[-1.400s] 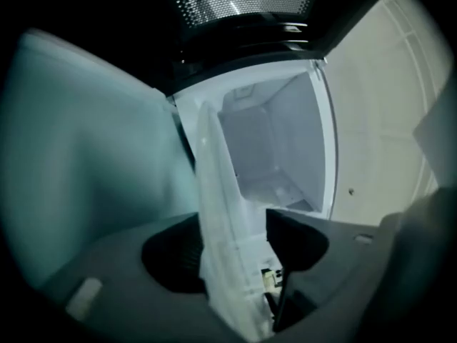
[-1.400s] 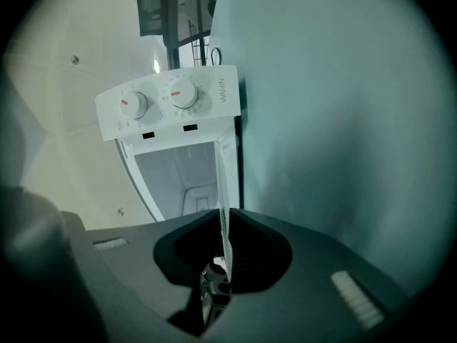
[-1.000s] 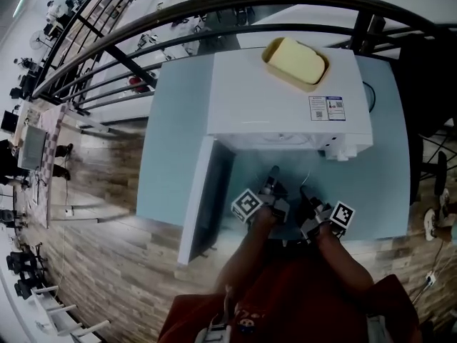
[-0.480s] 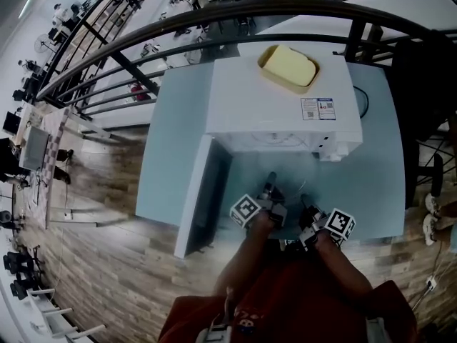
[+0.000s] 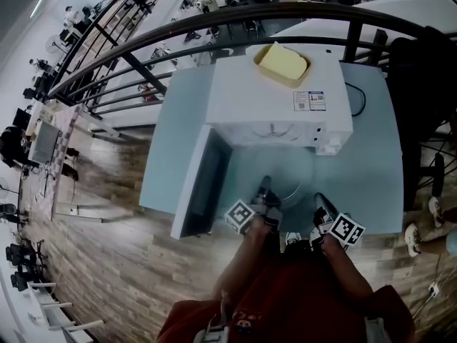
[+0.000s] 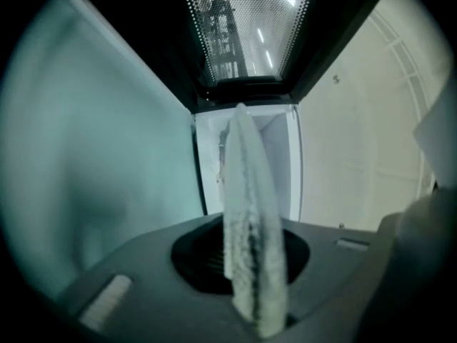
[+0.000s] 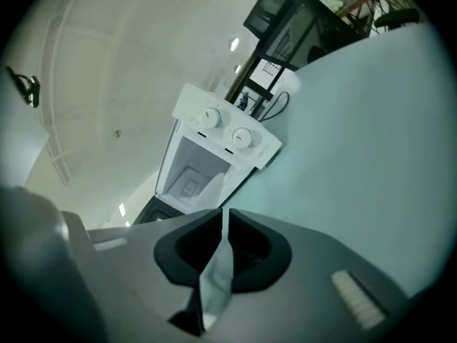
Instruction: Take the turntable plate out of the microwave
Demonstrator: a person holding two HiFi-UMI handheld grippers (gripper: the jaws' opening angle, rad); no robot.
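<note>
The white microwave (image 5: 275, 102) stands on a pale blue table (image 5: 175, 141) with its door (image 5: 196, 184) swung open to the left. The clear glass turntable plate (image 5: 290, 190) hangs in front of the cavity, outside it, held between both grippers. My left gripper (image 5: 264, 186) is shut on the plate's left rim, which runs edge-on (image 6: 250, 249) through its jaws. My right gripper (image 5: 319, 201) is shut on the right rim (image 7: 216, 274). In the right gripper view the microwave (image 7: 214, 156) shows its empty cavity and two knobs.
A tan dish holding a yellow block (image 5: 283, 63) sits on top of the microwave. A dark cable (image 5: 360, 98) trails at its right. A black railing (image 5: 214, 20) curves behind the table. The table's front edge lies just below the grippers.
Both grippers have drawn back from the microwave toward the person, bringing the plate with them. The right gripper has rolled.
</note>
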